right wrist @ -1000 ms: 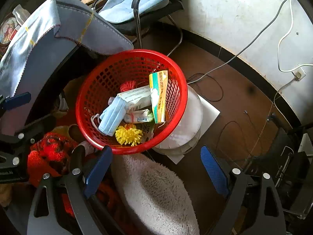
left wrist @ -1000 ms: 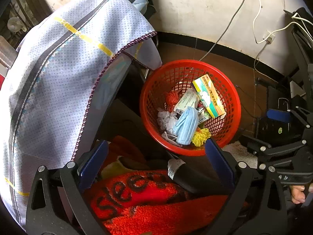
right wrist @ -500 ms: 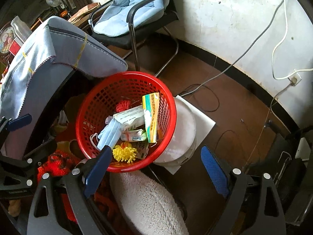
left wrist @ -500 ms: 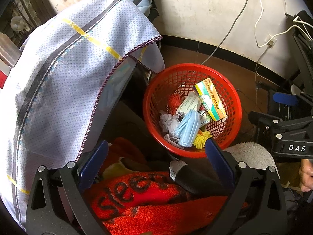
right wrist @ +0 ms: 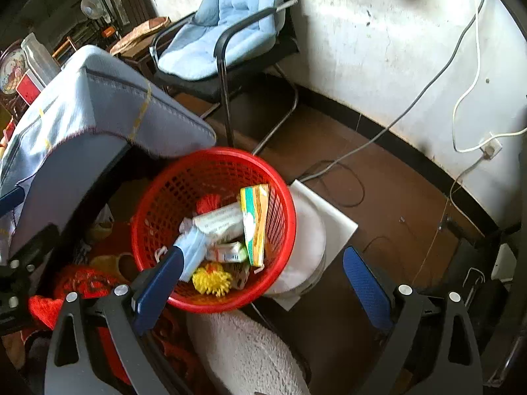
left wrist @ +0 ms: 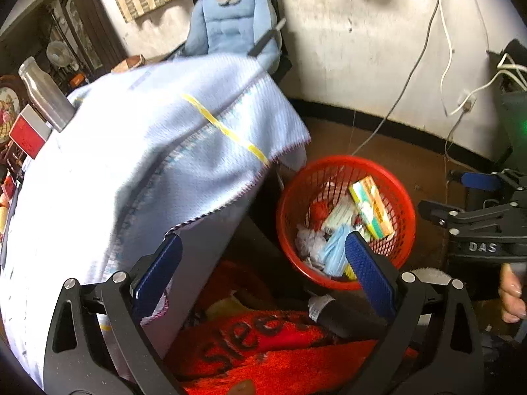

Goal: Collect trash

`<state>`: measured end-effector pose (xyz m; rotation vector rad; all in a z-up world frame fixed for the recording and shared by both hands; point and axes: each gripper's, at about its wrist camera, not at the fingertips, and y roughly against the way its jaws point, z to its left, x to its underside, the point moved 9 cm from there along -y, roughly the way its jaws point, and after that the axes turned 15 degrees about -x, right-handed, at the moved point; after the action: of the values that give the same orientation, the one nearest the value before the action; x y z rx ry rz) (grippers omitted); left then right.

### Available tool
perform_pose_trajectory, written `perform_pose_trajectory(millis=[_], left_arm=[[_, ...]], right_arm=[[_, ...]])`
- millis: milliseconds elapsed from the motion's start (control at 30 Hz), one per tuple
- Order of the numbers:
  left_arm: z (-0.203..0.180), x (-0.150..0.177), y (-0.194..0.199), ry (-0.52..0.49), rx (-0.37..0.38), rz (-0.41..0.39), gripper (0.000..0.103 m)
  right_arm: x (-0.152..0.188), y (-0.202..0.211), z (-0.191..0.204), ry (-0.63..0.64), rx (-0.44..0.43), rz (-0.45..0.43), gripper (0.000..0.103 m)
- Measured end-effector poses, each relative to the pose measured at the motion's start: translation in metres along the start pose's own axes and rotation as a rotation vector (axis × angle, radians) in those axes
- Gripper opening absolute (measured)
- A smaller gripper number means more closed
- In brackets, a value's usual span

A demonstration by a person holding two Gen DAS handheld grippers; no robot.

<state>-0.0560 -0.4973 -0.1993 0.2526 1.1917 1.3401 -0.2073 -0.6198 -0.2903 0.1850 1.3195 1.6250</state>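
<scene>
A red mesh basket (left wrist: 400, 194) (right wrist: 158, 210) stands on the floor beside the cloth-covered table. It holds a yellow-green box (left wrist: 370, 206) (right wrist: 255, 222), a blue face mask (left wrist: 332, 255) (right wrist: 192, 251), white cartons (right wrist: 219, 223), crumpled paper and a yellow spiky ball (right wrist: 212, 283). My left gripper (left wrist: 263, 273) is open and empty, above and to the left of the basket. My right gripper (right wrist: 263, 278) is open and empty above the basket's near rim; it also shows in the left wrist view (left wrist: 477, 210).
A pale blue cloth (left wrist: 148, 171) covers the table at left, with a metal bottle (left wrist: 42, 95) on it. A blue-cushioned chair (right wrist: 224, 36) stands by the wall. Red fluffy slippers (left wrist: 263, 345), a white fluffy cushion (right wrist: 243, 352), a white lid (right wrist: 306, 230) and cables lie on the floor.
Both grippers have risen and pulled back from the basket, which now looks smaller and lower in each view. More of the table, chair and wall shows.
</scene>
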Motion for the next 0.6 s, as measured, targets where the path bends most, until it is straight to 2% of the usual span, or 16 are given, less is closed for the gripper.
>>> perform_pose_trajectory(millis=[67, 200, 267, 367, 433, 467, 500, 600], left_arm=[[0.017, -0.008, 0.014, 0.029, -0.005, -0.039, 0.095], [0.085, -0.025, 0.045, 0.144, -0.001, -0.109, 0.096], [0.120, -0.029, 0.047, 0.204, 0.004, -0.101, 0.096], [0.143, -0.032, 0.035, 0.217, 0.021, -0.067, 0.096], [0.159, -0.039, 0.029, 0.212, 0.036, -0.067, 0.096], [0.170, -0.043, 0.027, 0.212, 0.039, -0.081, 0.096], [0.180, -0.047, 0.026, 0.214, 0.037, -0.099, 0.096], [0.203, -0.054, 0.016, 0.219, 0.023, -0.131, 0.096]], right_arm=[[-0.009, 0.007, 0.003, -0.009, 0.000, -0.039, 0.096], [-0.033, 0.019, 0.016, 0.005, 0.008, -0.136, 0.096], [-0.040, 0.019, 0.023, 0.006, 0.021, -0.152, 0.096], [-0.046, 0.010, 0.035, 0.009, 0.041, -0.140, 0.096], [-0.062, 0.013, 0.042, 0.041, 0.097, -0.169, 0.096], [-0.071, 0.019, 0.046, 0.050, 0.124, -0.204, 0.096], [-0.088, 0.034, 0.055, 0.073, 0.143, -0.287, 0.096], [-0.133, 0.060, 0.102, 0.158, 0.119, -0.427, 0.097]])
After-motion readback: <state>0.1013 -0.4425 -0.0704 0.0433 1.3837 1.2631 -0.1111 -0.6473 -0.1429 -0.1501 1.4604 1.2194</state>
